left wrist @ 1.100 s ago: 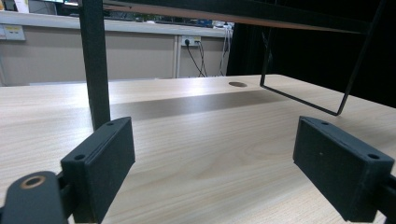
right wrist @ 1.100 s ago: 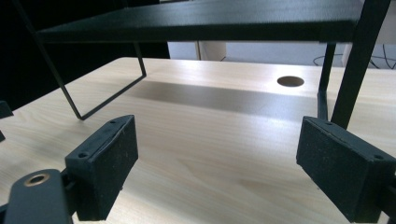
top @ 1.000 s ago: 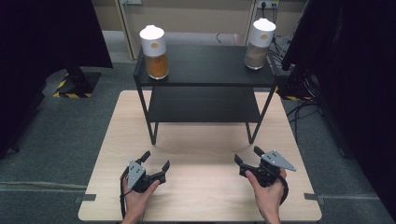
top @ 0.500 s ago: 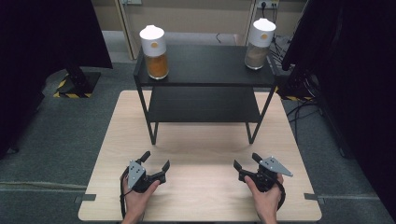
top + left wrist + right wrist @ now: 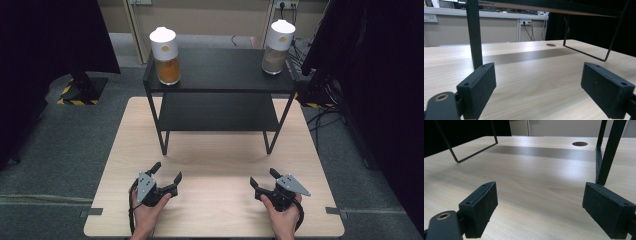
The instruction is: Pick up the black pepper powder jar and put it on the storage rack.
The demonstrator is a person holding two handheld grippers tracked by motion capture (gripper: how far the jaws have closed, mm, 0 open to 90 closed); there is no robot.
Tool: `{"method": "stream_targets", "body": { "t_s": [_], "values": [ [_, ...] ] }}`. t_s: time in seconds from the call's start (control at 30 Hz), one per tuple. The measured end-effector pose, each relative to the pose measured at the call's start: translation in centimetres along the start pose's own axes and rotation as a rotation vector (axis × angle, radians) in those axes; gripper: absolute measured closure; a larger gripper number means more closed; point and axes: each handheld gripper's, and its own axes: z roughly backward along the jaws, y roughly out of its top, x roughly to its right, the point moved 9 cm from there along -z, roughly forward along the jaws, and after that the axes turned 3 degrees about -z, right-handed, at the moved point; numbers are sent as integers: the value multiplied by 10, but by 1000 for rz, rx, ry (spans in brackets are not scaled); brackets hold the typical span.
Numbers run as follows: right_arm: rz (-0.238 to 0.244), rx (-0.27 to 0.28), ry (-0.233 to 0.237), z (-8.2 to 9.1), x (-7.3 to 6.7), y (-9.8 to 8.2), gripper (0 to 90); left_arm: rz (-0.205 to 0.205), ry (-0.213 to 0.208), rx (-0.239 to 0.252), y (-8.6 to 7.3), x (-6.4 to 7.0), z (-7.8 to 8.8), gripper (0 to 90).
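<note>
Left hand-held gripper: lower left, wide open, empty.
Right hand-held gripper: lower right, same.
Jars: top centre, likely rigid, slick; grip body below lid.

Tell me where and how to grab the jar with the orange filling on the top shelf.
Grip the orange-filled jar around its clear lower body, below the wider white lid, probably with the left gripper, which is nearer and open. Come in level from the front: the jar stands upright near the left front corner of the black shelf, with nothing in front of it. The body looks round, so close the jaws across its middle.
</note>
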Motion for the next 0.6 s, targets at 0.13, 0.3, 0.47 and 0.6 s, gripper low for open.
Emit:
{"method": "stream_targets", "body": {
  "t_s": [0.13, 0.3, 0.47, 0.6],
  "values": [
    [21, 6, -4, 0, -2, -2, 132, 3, -1, -1, 0, 0, 0, 123],
    [20, 25, -1, 2, -1, -4, 132, 1, -1, -3, 0, 0, 0, 123],
    [24, 33, -1, 3, -2, -5, 133, 0, -1, -5, 0, 0, 0, 123],
    [31, 44, -14, 3, -3, -6, 133, 4, -2, -5, 0, 0, -1, 123]
  ]
}}
